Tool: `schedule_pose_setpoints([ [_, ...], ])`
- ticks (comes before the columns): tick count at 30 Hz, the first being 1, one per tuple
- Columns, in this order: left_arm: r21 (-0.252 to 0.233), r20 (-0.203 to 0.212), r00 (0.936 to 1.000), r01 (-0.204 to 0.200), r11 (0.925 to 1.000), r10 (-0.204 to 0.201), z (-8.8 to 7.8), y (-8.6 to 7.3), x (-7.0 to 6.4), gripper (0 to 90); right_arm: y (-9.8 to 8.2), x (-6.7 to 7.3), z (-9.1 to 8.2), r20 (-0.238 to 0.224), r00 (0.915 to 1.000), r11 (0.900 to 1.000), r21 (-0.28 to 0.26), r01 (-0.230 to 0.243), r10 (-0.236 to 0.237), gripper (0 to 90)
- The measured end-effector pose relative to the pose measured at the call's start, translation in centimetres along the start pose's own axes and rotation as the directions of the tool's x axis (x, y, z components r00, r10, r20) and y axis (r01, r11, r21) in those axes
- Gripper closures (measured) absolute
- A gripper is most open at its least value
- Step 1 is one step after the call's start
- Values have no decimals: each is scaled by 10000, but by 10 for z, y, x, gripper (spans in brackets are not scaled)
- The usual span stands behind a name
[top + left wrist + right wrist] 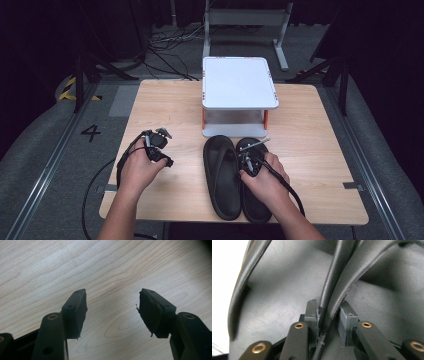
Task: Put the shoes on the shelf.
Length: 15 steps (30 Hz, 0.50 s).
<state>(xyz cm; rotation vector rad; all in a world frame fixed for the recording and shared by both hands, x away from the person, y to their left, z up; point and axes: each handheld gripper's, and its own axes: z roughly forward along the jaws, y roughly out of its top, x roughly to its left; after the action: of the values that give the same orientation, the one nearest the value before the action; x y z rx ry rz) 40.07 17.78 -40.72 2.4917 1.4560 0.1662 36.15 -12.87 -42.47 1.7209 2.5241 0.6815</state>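
Two black flip-flops lie side by side at the table's front middle, the left one point(221, 175) and the right one point(255, 200). My right gripper point(248, 161) sits over the right flip-flop. In the right gripper view the jaws are shut on that flip-flop's strap point(337, 290), pinching it where the bands meet above the footbed point(284, 290). My left gripper point(159, 145) rests over bare wood left of the flip-flops. In the left gripper view its fingers point(75, 312) stand wide apart with nothing between them, so the gripper point(112, 311) is open.
A white two-tier stand point(239, 82) with orange legs sits at the back middle of the wooden table point(310, 130), just behind the flip-flops. Cables trail from both grippers off the front edge. Bare wood lies to the left and right.
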Motion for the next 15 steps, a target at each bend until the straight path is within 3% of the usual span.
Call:
schedule_pose_setpoints([
  [4,-30,-81,9998,-196,9998,195,1,1,0,400,-1,-3,-1,-94,9996,9993,-243,-284,282,763],
  [10,-16,15,10000,-21,10000,21,0,0,0,401,1,1,-1,171,9997,9987,-494,-151,160,768],
  [15,-81,-50,9999,-123,9999,122,0,0,2,402,7,-3,-9,383,9989,9959,-877,-234,268,768],
])
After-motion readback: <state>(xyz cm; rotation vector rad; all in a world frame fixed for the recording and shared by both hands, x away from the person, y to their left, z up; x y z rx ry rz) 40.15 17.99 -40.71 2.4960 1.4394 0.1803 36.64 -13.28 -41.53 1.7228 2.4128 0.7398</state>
